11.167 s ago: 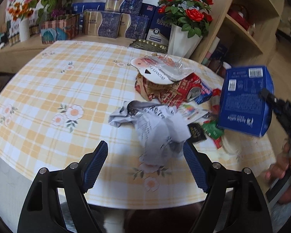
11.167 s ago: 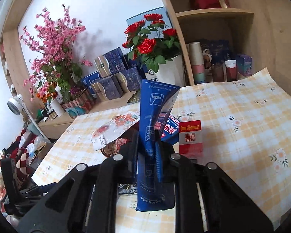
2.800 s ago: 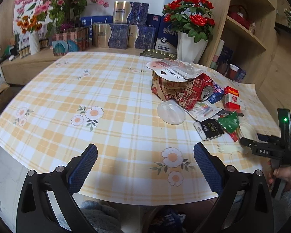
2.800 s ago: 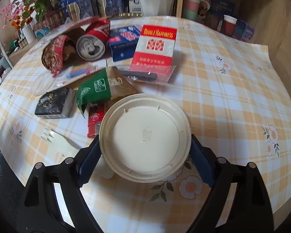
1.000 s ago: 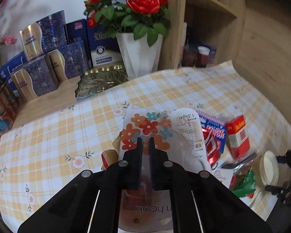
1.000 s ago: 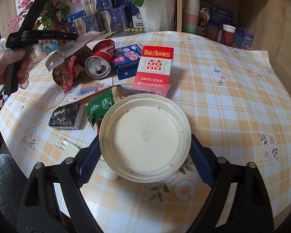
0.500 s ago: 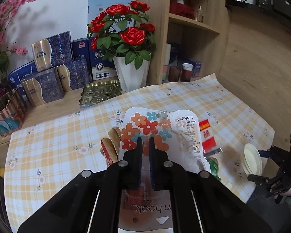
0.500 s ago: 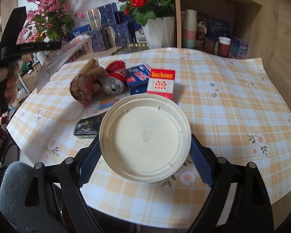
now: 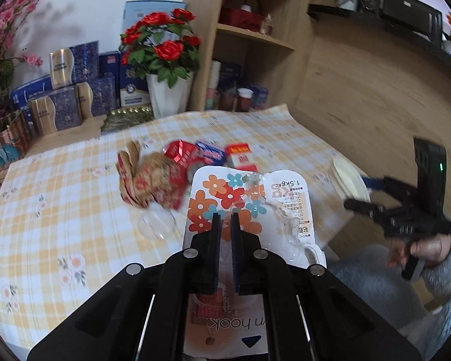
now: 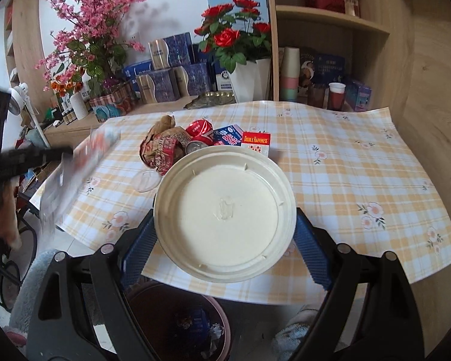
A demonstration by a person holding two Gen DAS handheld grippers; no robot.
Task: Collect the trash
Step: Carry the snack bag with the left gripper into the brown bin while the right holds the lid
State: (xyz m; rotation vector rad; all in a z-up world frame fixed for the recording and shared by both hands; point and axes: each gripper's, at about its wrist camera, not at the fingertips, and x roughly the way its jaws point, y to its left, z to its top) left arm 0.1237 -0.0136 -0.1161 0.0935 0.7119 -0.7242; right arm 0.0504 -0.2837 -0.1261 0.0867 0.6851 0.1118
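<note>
My left gripper (image 9: 224, 219) is shut on a flat plastic package with a flower print (image 9: 249, 198) and holds it in the air over the table's near edge. My right gripper (image 10: 224, 219) is shut on a round cream lid (image 10: 225, 210), one blue pad on either rim, above a dark round bin (image 10: 180, 322) that has trash in it. More trash lies on the checked tablecloth (image 10: 345, 180): a crumpled red-brown bag (image 10: 159, 147), a red can (image 10: 198, 132), a blue pack (image 10: 230, 137), a red cigarette box (image 10: 257, 143) and a clear lid (image 10: 145, 180).
A white vase of red roses (image 10: 246, 75), blue gift boxes (image 10: 171, 84) and pink flowers (image 10: 87, 39) stand behind the table. Wooden shelves with cups (image 10: 333, 93) are at the back right. A person's hand and grey sleeve (image 9: 430, 249) hold the right gripper.
Both grippers have pulled back from the table and risen with their loads. The table trash looks smaller and farther off. The bin has come into the right wrist view.
</note>
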